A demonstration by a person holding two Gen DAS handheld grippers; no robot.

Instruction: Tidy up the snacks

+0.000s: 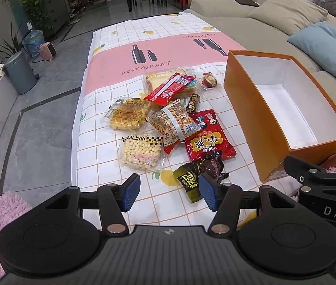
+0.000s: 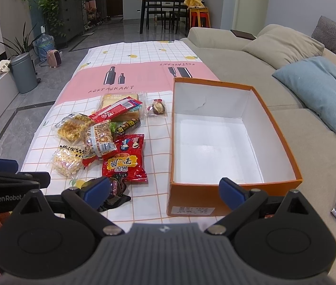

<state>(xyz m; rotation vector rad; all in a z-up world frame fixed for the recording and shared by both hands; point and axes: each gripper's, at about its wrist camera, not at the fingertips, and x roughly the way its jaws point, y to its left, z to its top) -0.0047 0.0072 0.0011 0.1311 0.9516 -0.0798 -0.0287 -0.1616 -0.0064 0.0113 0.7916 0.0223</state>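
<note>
Evidently nothing is packed yet: both left tongs (image 1: 169,192) and right tongs (image 2: 165,193) are held apart, empty; a snack packet (image 1: 209,140) must be gripped and carried to the orange box (image 2: 229,142).

Orange box (image 2: 236,185) with white interior; tablecloth (image 2: 144,54) of white grid with a pink band (black bottle motifs, yellow lemons); red snack packet (image 2: 124,163); blue gripper pads (image 1: 132,191).

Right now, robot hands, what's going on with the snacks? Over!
Left gripper and right gripper: fingers open, holding nothing. Snacks piled on the tablecloth, none in the orange box. Nothing in the way.
</note>
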